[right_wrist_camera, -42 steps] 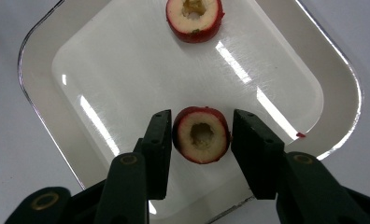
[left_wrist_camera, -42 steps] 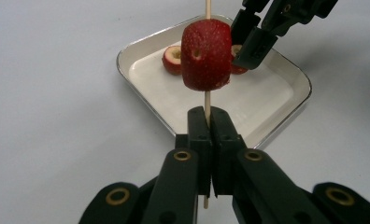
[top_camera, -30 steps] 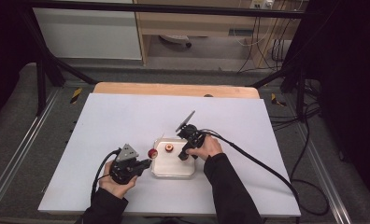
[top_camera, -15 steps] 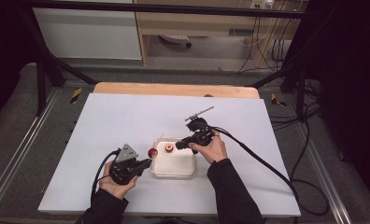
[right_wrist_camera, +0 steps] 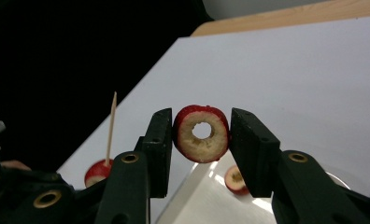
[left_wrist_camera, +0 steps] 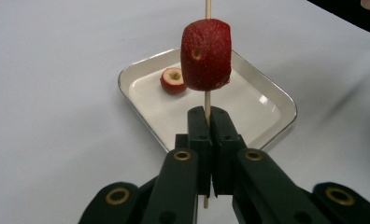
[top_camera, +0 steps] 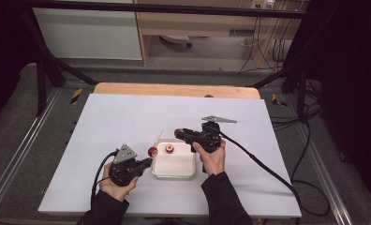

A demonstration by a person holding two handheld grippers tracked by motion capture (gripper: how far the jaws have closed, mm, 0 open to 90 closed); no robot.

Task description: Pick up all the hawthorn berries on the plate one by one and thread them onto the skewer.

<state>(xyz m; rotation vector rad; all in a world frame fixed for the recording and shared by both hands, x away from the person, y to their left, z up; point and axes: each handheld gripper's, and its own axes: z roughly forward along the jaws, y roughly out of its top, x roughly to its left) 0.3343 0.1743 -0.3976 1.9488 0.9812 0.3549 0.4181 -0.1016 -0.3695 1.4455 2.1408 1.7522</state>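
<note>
My left gripper [top_camera: 148, 162] [left_wrist_camera: 206, 115] is shut on the lower end of a thin wooden skewer [left_wrist_camera: 207, 100] [top_camera: 158, 139] at the left edge of a small white tray [top_camera: 174, 169] [left_wrist_camera: 276, 100]. A red hawthorn-like fruit [left_wrist_camera: 206, 55] [top_camera: 152, 151] is threaded on the skewer above the jaws. My right gripper [top_camera: 179, 133] [right_wrist_camera: 202, 135] lies level above the tray's far edge, pointing left, shut on a cored red fruit piece [right_wrist_camera: 202, 134] whose hole faces its camera. Another cut fruit piece [top_camera: 169, 148] [left_wrist_camera: 173, 80] [right_wrist_camera: 236, 179] lies in the tray.
The tray sits on a white sheet [top_camera: 127, 117] covering a wooden table [top_camera: 174, 90]. The right gripper's black cable [top_camera: 268, 168] trails off to the right across the sheet. Dark frame bars and floor cables surround the table.
The right gripper has lifted off the tray with the fruit piece, moved right and away, and turned from pointing down to lying level. The left gripper and skewer kept still.
</note>
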